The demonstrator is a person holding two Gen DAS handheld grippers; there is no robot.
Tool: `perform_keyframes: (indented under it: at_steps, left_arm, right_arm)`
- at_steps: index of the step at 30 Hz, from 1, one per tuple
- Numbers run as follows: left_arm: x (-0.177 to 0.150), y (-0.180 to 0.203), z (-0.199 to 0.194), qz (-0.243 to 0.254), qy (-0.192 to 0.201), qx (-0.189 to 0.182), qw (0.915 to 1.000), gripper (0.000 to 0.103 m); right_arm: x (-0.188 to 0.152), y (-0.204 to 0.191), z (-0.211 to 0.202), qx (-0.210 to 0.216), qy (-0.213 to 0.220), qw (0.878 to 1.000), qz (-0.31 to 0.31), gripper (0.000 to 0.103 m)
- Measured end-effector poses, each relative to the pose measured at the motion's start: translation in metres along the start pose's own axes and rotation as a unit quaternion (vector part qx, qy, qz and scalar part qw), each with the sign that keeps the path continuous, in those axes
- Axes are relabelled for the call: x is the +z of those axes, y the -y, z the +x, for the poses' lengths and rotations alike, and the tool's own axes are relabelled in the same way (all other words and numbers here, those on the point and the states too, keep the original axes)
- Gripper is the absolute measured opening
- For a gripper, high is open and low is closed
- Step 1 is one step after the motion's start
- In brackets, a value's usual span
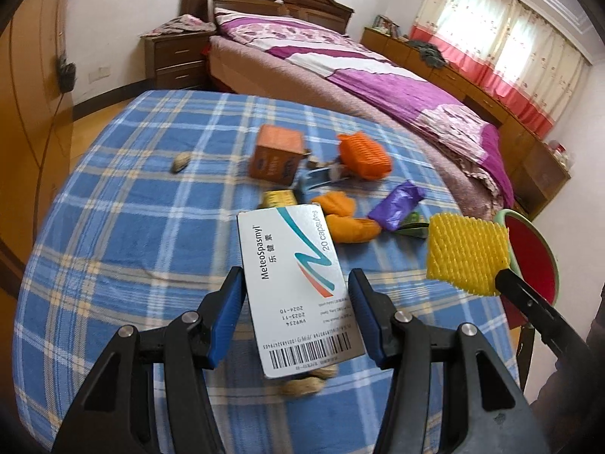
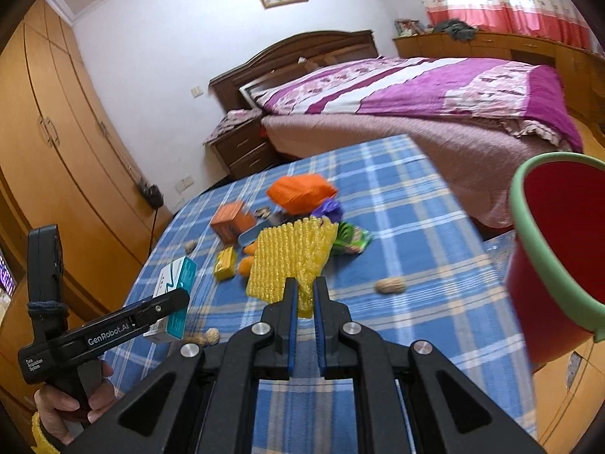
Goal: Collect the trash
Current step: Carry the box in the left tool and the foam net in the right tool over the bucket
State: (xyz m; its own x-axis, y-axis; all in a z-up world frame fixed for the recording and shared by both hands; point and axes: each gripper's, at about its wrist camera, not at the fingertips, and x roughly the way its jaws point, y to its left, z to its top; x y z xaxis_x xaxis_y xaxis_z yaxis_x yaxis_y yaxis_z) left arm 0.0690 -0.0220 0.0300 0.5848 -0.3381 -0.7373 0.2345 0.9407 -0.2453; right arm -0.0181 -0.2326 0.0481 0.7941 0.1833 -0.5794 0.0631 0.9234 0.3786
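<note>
Your right gripper [image 2: 302, 295], jaws clamped on yellow foam net [image 2: 287, 257], sat nearer red bucket [image 2: 544, 249], off rightward; left gripper [image 1: 295, 295] jaws held medicine box [image 1: 298, 283] lengthwise.

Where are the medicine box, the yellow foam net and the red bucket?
medicine box [image 1: 298, 280]: left wrist view, middle of its white printed face.
yellow foam net [image 2: 287, 261]: right wrist view, middle of the mesh.
red bucket [image 2: 529, 234]: right wrist view, green rim.

So we've got two fisheye views, each riding just behind its own hand-held gripper and looking down along the fingers. The left one faces across the surface [image 1: 124, 174] toward the bed [image 1: 340, 60], up close. The right one sits further right, beside the red bucket [image 2: 556, 249]. Both share the surface's cluttered middle and the bed.
</note>
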Motion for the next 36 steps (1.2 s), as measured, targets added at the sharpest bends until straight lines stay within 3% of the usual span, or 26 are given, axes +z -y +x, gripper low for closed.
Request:
perform_keyframes:
  at_steps: [20,28,36]
  left_arm:
    - [0.007,0.101,0.005,0.093,-0.013,-0.071,0.9931,0.057]
    - [0.009,0.160,0.009,0.145,-0.006,-0.101,0.9843,0.057]
    - [0.006,0.224,0.020,0.203,-0.013,-0.136,0.9696,0.057]
  right_arm:
    - [0.007,0.072,-0.068,-0.058,0.077,0.993,0.065,0.009]
    - [0.004,0.115,-0.099,-0.092,0.110,0.984,0.107,0.009]
    - [-0.002,0.159,-0.123,-0.124,0.132,0.972,0.148,0.009]
